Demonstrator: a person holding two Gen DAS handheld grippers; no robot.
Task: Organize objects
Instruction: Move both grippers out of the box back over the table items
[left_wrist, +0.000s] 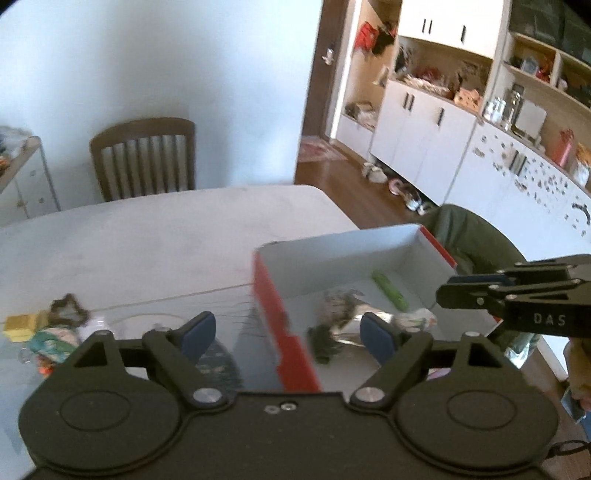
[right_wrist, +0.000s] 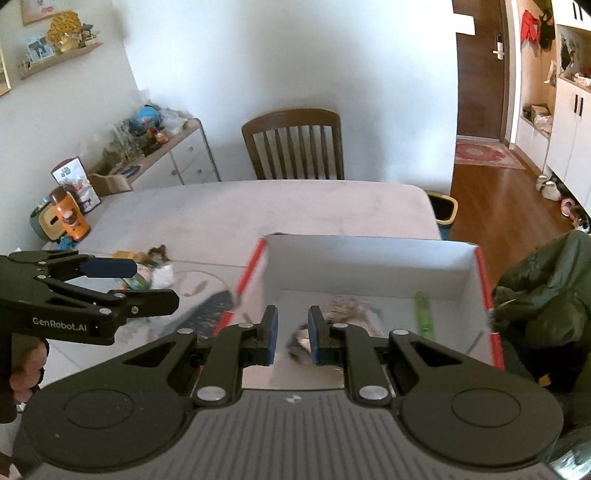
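Left gripper (right_wrist: 125, 284), marked "GenRobot.AI", wide open and empty, beside box (right_wrist: 369, 254). Right gripper (right_wrist: 291, 338), lettered "DAS", narrowly parted, empty, over box. Red-sided box on table (right_wrist: 258, 206), holding green stick (right_wrist: 423, 314) and crumpled foil wrapper (left_wrist: 354, 317).

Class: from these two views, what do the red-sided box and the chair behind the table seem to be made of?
Box: probably cardboard, with thin flat walls, matte white inside, red outside. Chair: looks like brown wood with a slight sheen, its back made of vertical slats.
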